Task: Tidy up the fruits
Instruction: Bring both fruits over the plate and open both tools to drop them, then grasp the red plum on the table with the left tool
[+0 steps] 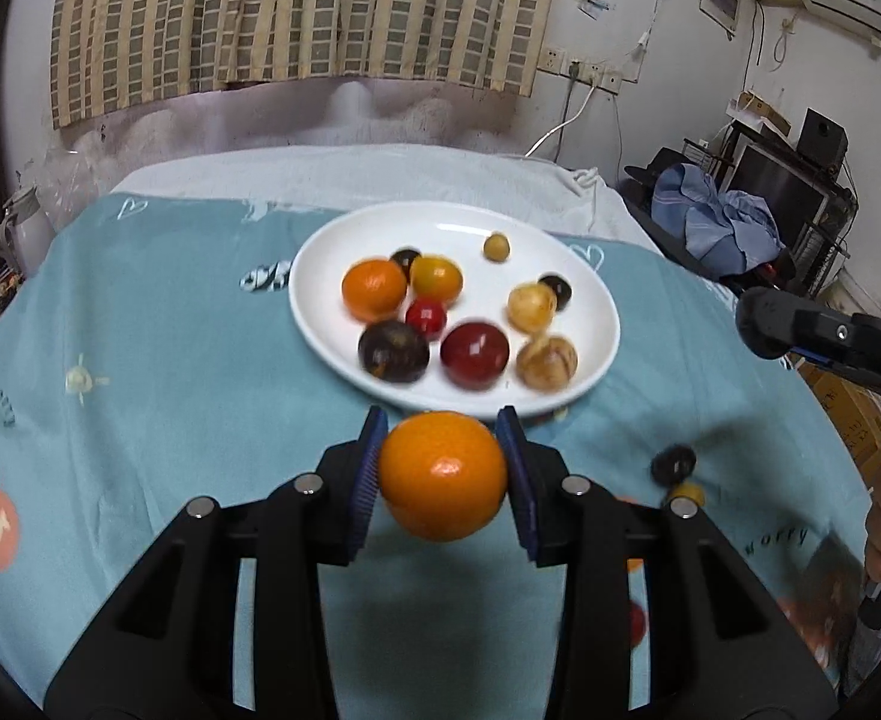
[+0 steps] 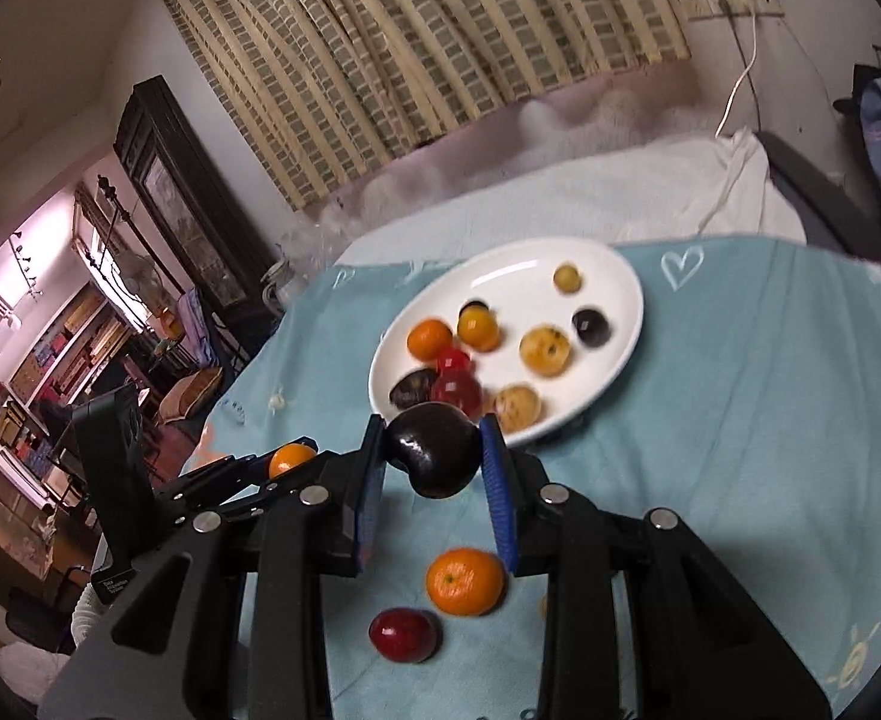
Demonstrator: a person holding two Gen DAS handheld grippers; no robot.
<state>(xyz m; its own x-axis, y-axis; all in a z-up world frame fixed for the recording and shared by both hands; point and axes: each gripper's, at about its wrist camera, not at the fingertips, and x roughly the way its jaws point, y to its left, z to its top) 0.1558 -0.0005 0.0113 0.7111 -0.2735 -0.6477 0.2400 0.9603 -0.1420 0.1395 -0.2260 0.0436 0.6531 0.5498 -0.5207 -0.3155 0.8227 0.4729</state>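
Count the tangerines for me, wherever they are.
3. The gripped tangerine is in the left tongs, the plate tangerine sits left on the white plate, and the loose tangerine lies on the blue cloth beneath the right tongs. The tongs could hide more.

The right gripper (image 2: pixel 431 456) clamps a dark plum (image 2: pixel 434 450) just before the white plate (image 2: pixel 620 324) of fruit. On the blue cloth (image 2: pixel 740 420) below lie a mandarin (image 2: pixel 466 581) and a red plum (image 2: pixel 403 634). At left, the left gripper (image 2: pixel 284 465) holds an orange (image 2: pixel 290 459).
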